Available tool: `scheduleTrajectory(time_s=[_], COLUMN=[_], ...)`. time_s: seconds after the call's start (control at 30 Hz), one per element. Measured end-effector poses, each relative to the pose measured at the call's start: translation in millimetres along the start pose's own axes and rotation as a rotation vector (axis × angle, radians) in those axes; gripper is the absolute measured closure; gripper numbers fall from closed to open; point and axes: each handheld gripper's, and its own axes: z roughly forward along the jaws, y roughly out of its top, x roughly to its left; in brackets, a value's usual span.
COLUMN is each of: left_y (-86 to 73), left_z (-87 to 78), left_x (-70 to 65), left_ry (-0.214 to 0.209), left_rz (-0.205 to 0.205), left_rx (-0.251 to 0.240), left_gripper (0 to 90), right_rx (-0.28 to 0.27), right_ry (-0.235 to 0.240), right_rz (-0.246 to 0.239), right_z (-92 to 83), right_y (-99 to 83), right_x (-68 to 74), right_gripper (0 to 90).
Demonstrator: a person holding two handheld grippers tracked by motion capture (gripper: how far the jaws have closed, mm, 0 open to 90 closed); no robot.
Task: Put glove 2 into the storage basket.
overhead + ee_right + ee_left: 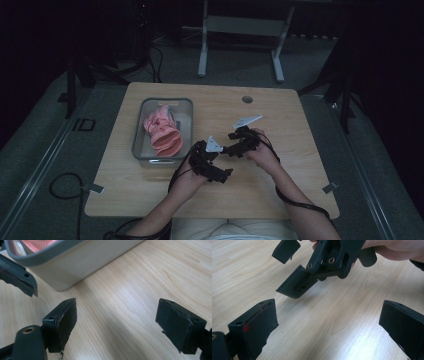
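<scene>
A grey bin [137, 135] stands on the left part of the wooden table [280, 110]. Inside it lies a pink ribbed item [163, 132], soft-looking. Both grippers hover close together at the table's middle, just right of the bin. My left gripper [216, 162] [327, 315] is open with bare wood between its jaws. It faces my right gripper [235, 145] [289, 268], which is also open. In the right gripper view, my right gripper [116, 307] holds nothing. It points at the bin's wall [75, 267], and a bit of the pink item [37, 243] shows over the rim.
One finger [18, 277] of the left gripper pokes in at the left of the right gripper view. A round cable hole [247, 99] sits near the table's far edge. Beyond the table stand the legs of a white frame [202, 50]. Cables trail off the near edge.
</scene>
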Motion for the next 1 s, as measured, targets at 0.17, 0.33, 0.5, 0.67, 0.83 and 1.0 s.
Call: scheduleTrajectory(time_s=[0.17, 0.33, 0.5, 0.67, 0.83, 1.0], left_y=[-8.8, -15.0, -20.3, -29.8, -36.7, -44.8], left_z=[8.9, 14.3, 18.3, 24.5, 27.0, 28.6], left_x=[-6.6, -9.8, -12.4, -14.7, -16.5, -17.6], left_ry=[0.005, -0.005, 0.011, 0.025, 0.021, 0.02], left_rz=[0.041, 0.049, 0.064, 0.074, 0.07, 0.091], left_rx=[0.025, 0.038, 0.043, 0.052, 0.05, 0.061], left_gripper=[1.2, 1.1, 1.2, 1.1, 1.2, 1.1], right_rx=[0.008, 0.01, 0.017, 0.016, 0.026, 0.018], right_ry=[-0.001, 0.002, -0.006, -0.016, -0.022, -0.031], right_rz=[0.007, 0.009, -0.006, -0.016, -0.02, -0.009], right_z=[0.2, 0.8, 0.1, -0.8, -0.9, -6.0], right_y=[-11.6, -19.6, -26.2, -35.6, -45.5, -56.5], right_x=[-2.5, -2.5, -2.2, -1.2, -1.4, -1.7], right_gripper=[17.0, 17.0, 17.0, 17.1, 17.1, 17.1])
